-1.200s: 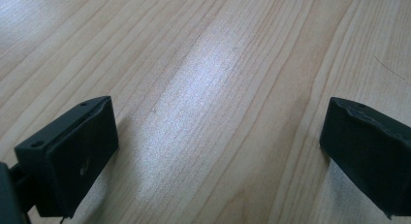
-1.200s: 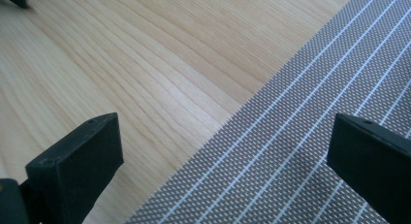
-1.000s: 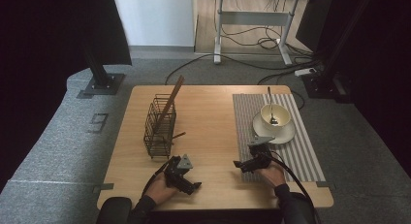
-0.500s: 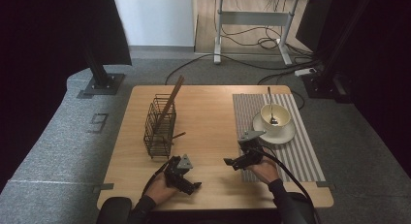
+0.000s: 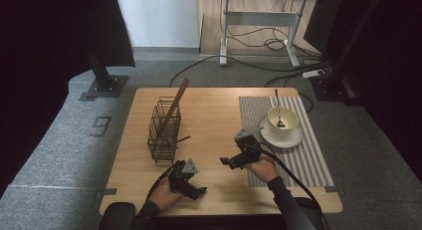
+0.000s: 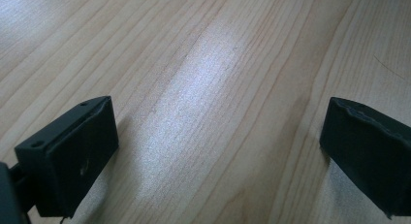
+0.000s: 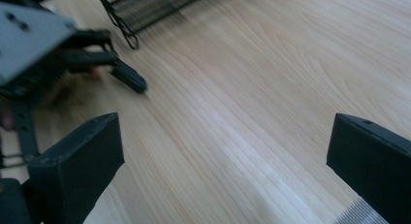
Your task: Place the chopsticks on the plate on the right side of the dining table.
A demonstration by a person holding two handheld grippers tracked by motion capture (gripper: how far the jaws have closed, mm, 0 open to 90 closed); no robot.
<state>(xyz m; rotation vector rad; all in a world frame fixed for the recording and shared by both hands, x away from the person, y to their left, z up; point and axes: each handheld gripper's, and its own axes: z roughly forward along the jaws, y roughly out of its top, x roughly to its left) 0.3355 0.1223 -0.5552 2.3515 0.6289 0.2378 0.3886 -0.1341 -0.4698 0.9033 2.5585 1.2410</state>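
High view: wire basket [image 5: 164,132] standing upright on the wooden tabletop [image 5: 214,110], with a wooden stick [image 5: 175,104] leaning out of its top and a second short stick [image 5: 182,139] poking from its near right side. Left claw [image 5: 199,192] low over the tabletop, in front of the basket and a little to its right, gripped by the left hand [image 5: 166,192], pointing right; nothing between the jaws. Right claw [image 5: 225,161] well to the right of the basket, at the left edge of a striped mat [image 5: 308,155], held by the right hand [image 5: 261,168], pointing left toward the basket side; nothing between the jaws. White cup [image 5: 282,119] with a spoon [image 5: 277,108] in it, on a saucer [image 5: 282,136] on the mat, far right of the basket.

Left gripper view: left claw [image 6: 218,151] spread wide, both black jaws apart at the bottom corners, bare wood grain between them, gripping nothing.

Right gripper view: right claw [image 7: 225,170] spread wide, gripping nothing, bare wood between the jaws. Foot of the basket [image 7: 145,8] at the top left. Left claw [image 7: 130,77] just in front of the basket foot, a grey plate on top, blurred.
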